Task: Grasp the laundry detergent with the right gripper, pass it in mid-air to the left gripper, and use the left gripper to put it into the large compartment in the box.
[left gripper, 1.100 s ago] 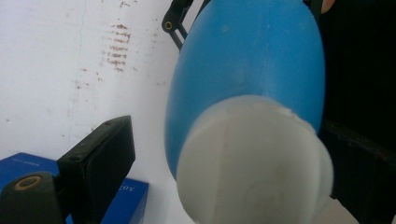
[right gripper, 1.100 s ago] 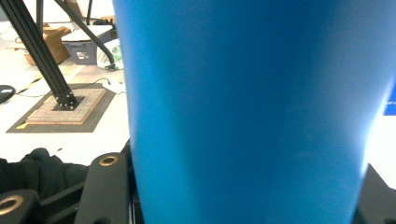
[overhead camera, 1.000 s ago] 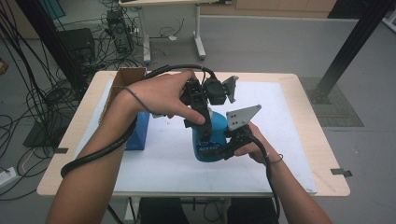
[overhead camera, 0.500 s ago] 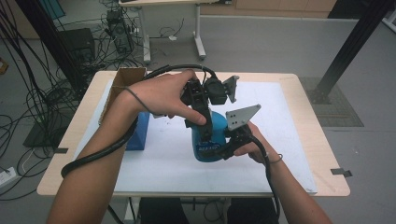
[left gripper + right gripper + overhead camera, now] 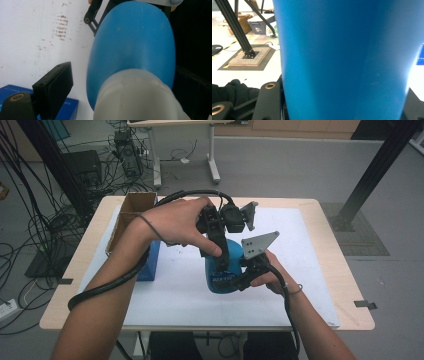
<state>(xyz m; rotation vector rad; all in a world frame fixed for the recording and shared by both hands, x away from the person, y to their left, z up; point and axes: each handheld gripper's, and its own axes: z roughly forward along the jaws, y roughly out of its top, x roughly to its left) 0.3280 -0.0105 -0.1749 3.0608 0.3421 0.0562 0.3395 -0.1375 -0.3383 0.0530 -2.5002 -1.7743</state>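
Right gripper is clamping the blue bottle low on its body, upright on the white mat; left gripper is straddling its pale cap, jaws closing slightly, 1 pad apart.

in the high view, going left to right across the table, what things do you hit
cardboard box → blue box → blue bottle, with the left tongs at its top → right tongs clamped on the bottle's side → bare white mat
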